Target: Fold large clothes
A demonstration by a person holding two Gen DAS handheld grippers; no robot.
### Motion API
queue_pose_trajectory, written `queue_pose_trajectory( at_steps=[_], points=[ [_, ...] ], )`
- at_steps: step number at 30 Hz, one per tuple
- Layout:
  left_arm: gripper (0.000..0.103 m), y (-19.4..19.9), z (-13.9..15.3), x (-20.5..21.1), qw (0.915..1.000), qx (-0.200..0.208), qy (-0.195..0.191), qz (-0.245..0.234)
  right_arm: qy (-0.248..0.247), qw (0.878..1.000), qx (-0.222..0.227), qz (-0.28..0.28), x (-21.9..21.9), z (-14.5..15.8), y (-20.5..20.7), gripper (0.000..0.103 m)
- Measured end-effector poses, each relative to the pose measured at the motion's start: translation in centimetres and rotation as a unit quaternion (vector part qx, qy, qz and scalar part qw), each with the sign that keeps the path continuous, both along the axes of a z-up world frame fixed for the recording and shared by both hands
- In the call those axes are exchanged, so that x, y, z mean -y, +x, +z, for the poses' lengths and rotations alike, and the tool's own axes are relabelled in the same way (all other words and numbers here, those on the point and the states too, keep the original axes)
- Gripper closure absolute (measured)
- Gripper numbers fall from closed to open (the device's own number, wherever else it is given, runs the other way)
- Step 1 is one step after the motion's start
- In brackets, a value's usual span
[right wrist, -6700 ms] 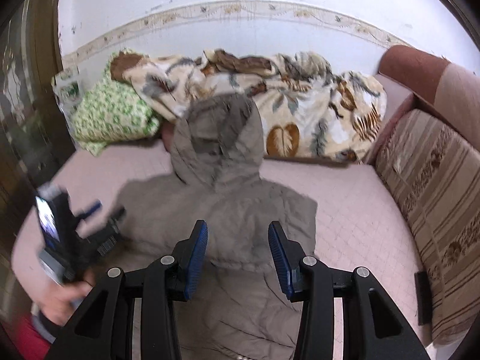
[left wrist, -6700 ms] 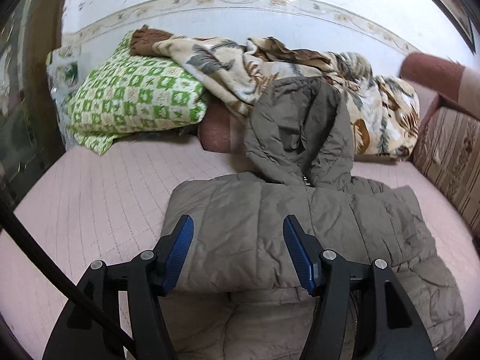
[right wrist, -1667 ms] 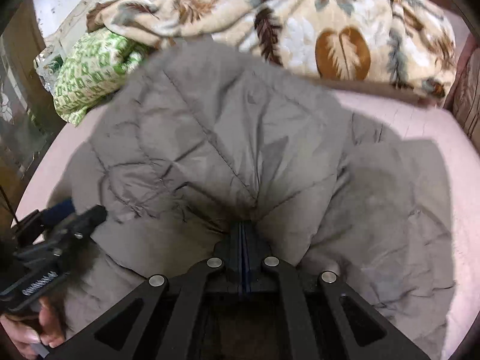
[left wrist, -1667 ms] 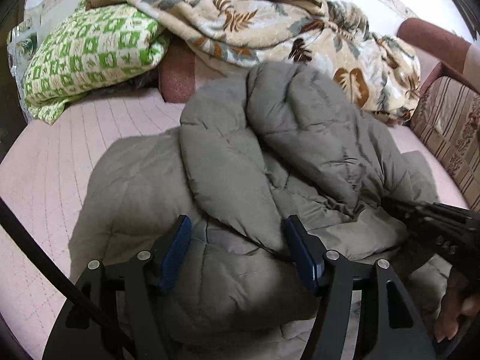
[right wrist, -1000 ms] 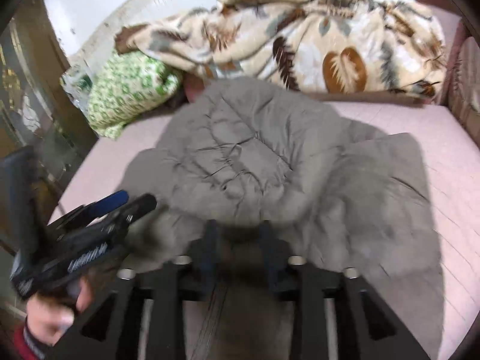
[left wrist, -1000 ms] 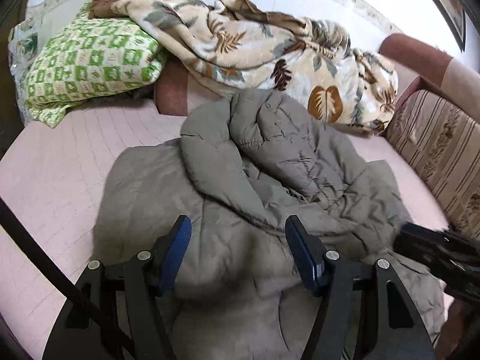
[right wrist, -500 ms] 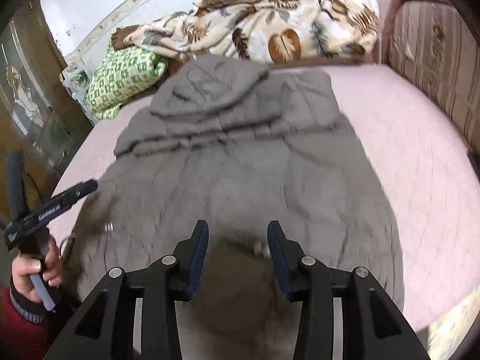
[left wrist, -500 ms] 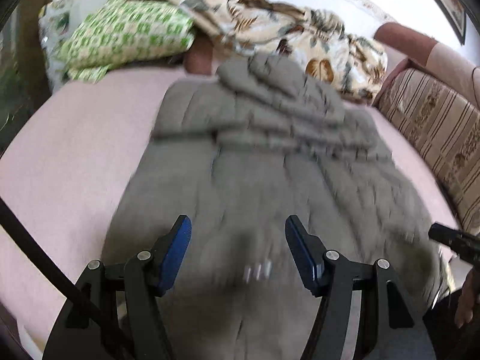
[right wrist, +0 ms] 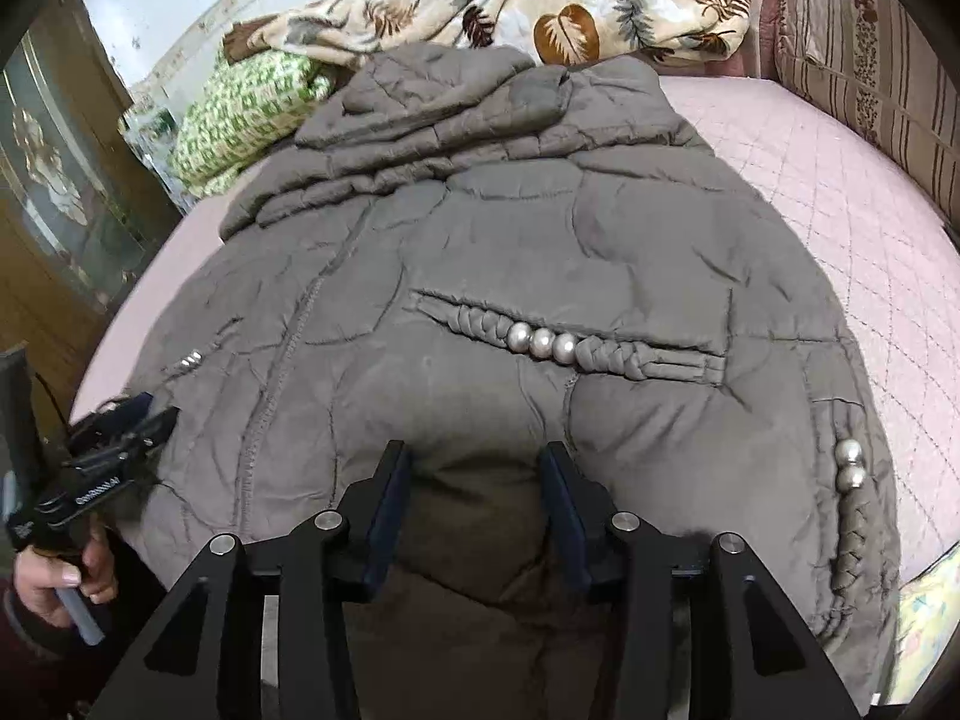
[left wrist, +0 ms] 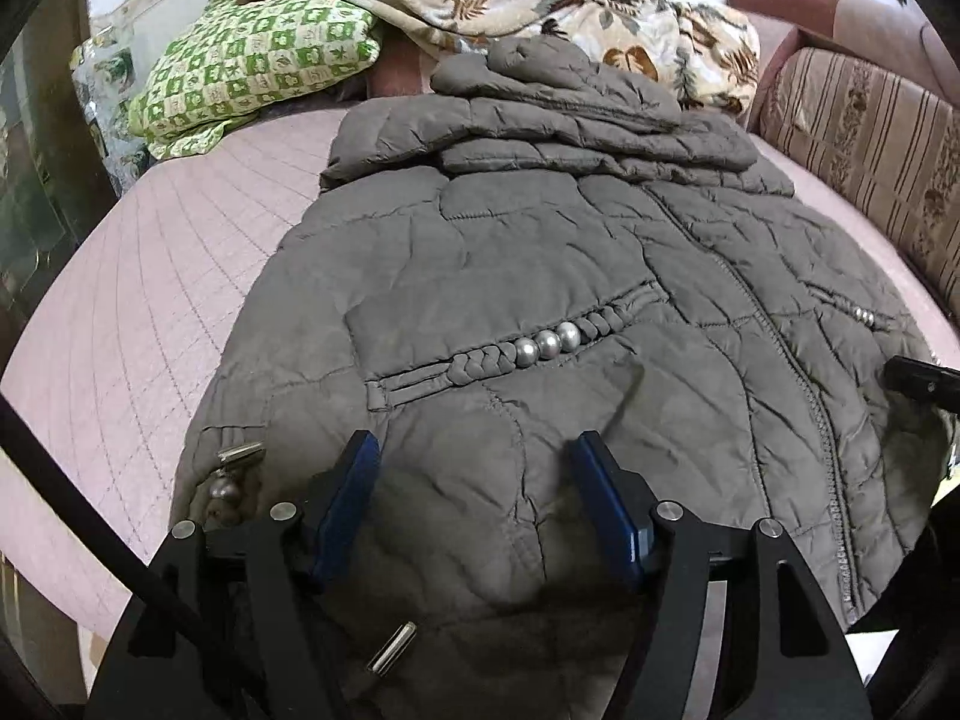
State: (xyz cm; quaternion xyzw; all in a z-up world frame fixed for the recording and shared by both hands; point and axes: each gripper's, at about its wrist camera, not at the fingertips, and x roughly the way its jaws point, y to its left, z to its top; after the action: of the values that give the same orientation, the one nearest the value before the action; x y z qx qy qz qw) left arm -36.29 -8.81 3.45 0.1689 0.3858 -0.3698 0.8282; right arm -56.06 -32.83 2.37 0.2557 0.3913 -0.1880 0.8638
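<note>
A grey quilted hooded jacket (left wrist: 540,252) lies spread front-up on the pink bed, hood at the far end, hem near me. It has pearl-trimmed pockets and a centre zip. My left gripper (left wrist: 474,498) is open over the hem on the jacket's left half. My right gripper (right wrist: 474,498) is open over the hem on the right half of the jacket (right wrist: 510,228). Neither holds fabric. The left gripper also shows at the left edge of the right wrist view (right wrist: 114,432), held in a hand.
A pink quilted bed cover (left wrist: 138,300) lies under the jacket. A green checked pillow (left wrist: 252,60) and a leaf-print blanket (left wrist: 540,0) lie at the far end. A striped sofa back (left wrist: 864,138) runs along the right. A dark wooden cabinet (right wrist: 54,222) stands at the left.
The jacket went from bunched and folded to spread flat and full length. My right gripper, shut on it earlier, has opened. Both grippers pulled back to the hem.
</note>
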Motion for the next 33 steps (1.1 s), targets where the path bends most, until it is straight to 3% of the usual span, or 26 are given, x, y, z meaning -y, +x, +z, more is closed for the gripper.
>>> queue_pose_trajectory(
  at_steps=[4,7,11,15,20,22,24,29,33],
  points=[
    [0.036,0.1,1.8,-1.9,0.9991,-0.003,-0.038,0.021,-0.013,0.999,0.045,-0.022,0.9,2.3,-2.9,0.054],
    [0.036,0.9,2.8,-5.3,0.9949,-0.014,-0.075,0.067,-0.017,0.994,0.071,-0.086,3.1,4.0,-6.7,0.054],
    [0.036,2.6,2.3,-9.7,0.9844,-0.025,-0.093,0.147,0.000,0.984,0.065,-0.167,5.5,3.6,-11.1,0.047],
    [0.036,5.3,0.3,-12.7,0.9658,-0.098,-0.122,0.207,0.091,0.967,0.072,-0.227,7.9,0.8,-14.3,0.045],
    [0.035,7.0,-2.3,-14.3,0.9387,-0.194,-0.177,0.224,0.174,0.952,0.075,-0.240,8.7,-1.9,-15.1,0.041],
    [0.035,6.4,-2.3,-14.1,0.9385,-0.199,-0.180,0.217,0.204,0.947,0.078,-0.234,8.5,-2.7,-14.8,0.039],
    [0.035,5.6,-2.7,-13.9,0.9361,-0.215,-0.184,0.208,0.211,0.949,0.085,-0.216,7.8,-2.7,-14.3,0.039],
    [0.035,1.8,-4.3,-13.8,0.9332,-0.244,-0.182,0.191,0.179,0.968,0.086,-0.152,4.4,-1.9,-12.3,0.041],
    [0.035,0.7,-4.2,-12.8,0.9437,-0.220,-0.169,0.180,0.133,0.980,0.070,-0.131,3.0,-1.3,-11.1,0.046]
  ],
)
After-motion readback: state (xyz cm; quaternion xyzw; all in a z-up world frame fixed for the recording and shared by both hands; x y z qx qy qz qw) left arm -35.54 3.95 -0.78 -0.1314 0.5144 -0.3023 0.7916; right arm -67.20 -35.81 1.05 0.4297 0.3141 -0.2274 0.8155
